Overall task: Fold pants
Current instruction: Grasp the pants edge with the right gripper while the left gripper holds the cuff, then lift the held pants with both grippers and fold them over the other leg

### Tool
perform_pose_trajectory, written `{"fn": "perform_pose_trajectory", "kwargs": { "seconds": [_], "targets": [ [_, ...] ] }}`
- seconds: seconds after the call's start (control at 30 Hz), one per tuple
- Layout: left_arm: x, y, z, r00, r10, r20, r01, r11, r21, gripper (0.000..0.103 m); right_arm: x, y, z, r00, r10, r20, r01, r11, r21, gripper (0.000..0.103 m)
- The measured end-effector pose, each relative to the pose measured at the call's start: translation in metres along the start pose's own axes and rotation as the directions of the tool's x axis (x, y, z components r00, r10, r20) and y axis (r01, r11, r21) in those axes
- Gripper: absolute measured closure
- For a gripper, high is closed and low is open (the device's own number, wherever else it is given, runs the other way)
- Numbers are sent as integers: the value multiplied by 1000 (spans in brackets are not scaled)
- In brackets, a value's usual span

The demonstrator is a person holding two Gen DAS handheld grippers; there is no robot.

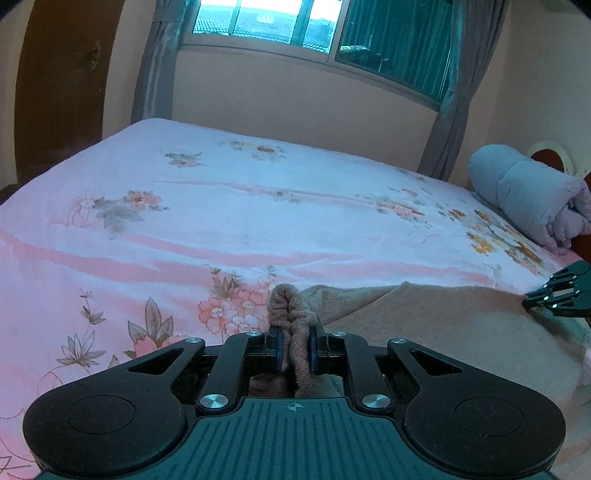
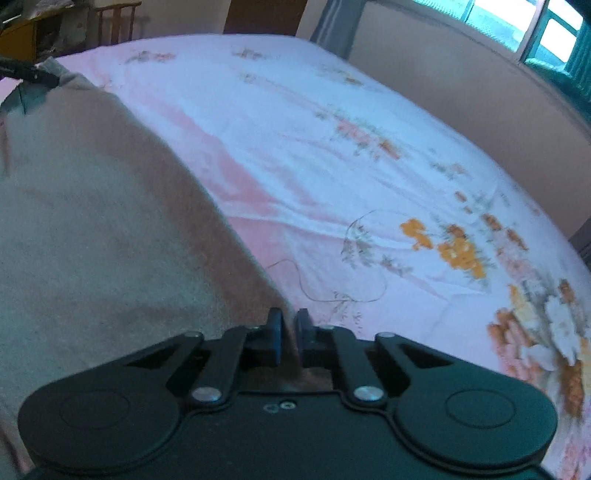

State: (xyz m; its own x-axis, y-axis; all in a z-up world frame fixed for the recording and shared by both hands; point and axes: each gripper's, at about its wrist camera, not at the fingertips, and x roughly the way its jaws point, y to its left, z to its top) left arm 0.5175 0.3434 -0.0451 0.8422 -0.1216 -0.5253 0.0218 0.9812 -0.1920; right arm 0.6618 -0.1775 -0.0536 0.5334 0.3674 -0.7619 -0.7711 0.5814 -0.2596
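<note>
The fuzzy beige-brown pants (image 1: 443, 325) lie on the near side of the bed, spread out to the right in the left wrist view. My left gripper (image 1: 295, 332) is shut on a bunched tuft of the fabric, which sticks up between the blue pads. Seen from the right wrist, the pants (image 2: 92, 221) fill the left side, and their edge runs down into my right gripper (image 2: 290, 321). Its jaws are closed on that edge. The right gripper (image 1: 532, 299) also shows at the far right, and the left gripper (image 2: 37, 75) at the pants' far corner.
A pink floral bedsheet (image 1: 221, 221) covers the wide bed (image 2: 332, 147) beyond the pants. A rolled pale blue blanket (image 1: 528, 195) lies at the headboard end. Behind the bed are a wall, a curtained window (image 1: 295, 22) and a brown door (image 1: 55, 92). A wooden chair (image 2: 114, 18) stands in the far corner.
</note>
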Motion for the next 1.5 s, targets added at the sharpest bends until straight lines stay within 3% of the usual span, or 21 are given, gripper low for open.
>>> {"fn": "perform_pose_trajectory", "kwargs": {
  "seconds": [0.13,0.37,0.57,0.67,0.7,0.73,0.77,0.83,0.97,1.0,1.07,1.1,1.2,1.33,1.4,1.5],
  "targets": [
    [-17,0,4,999,-23,35,23,1000,1,90,-49,11,2,996,-54,66,55,998,-23,103],
    [-71,-5,6,984,-131,123,127,991,35,90,-151,51,-6,986,-116,122,129,986,-109,103],
    [-123,-10,-21,966,-217,137,208,975,74,90,-211,107,-45,986,-124,108,137,983,-123,103],
    [-146,-17,-49,970,-217,109,203,971,129,89,-220,144,-72,986,-140,94,154,975,-157,103],
    [-152,-17,-58,970,-224,92,211,969,130,87,-218,163,-86,986,-149,75,160,969,-189,103],
    [-158,-17,-71,973,-221,68,212,970,117,74,-215,177,-95,982,-173,73,185,958,-218,103],
    [-163,-16,-83,979,-201,39,196,975,103,64,-210,193,-108,974,-213,76,225,946,-231,96],
    [-177,-11,-106,992,-126,0,126,991,36,22,-207,207,-123,971,-237,45,241,957,-164,84],
    [-212,-6,-143,998,44,-42,-48,994,-99,21,-233,206,-135,955,-278,99,261,952,159,60],
    [-219,-3,-150,997,64,-45,-70,986,-153,22,-240,201,-137,954,-277,116,239,934,266,53],
    [-233,-4,-161,997,68,-47,-79,959,-274,25,-247,188,-140,956,-256,145,164,872,461,53],
    [-238,-5,-167,998,58,-35,-66,949,-307,31,-248,181,-143,958,-243,152,123,828,547,53],
    [-247,-18,-174,999,46,-17,-49,914,-402,34,-243,168,-158,967,-203,156,28,689,724,54],
    [-242,-31,-176,999,-21,25,31,866,-500,34,-231,155,-179,970,-172,169,-52,536,842,57],
    [-233,-40,-171,999,-38,28,47,861,-507,34,-221,148,-183,972,-165,170,-75,468,881,57],
    [-220,-51,-164,998,-60,34,69,855,-514,34,-218,144,-193,970,-175,171,-88,401,912,58]
  ]
}}
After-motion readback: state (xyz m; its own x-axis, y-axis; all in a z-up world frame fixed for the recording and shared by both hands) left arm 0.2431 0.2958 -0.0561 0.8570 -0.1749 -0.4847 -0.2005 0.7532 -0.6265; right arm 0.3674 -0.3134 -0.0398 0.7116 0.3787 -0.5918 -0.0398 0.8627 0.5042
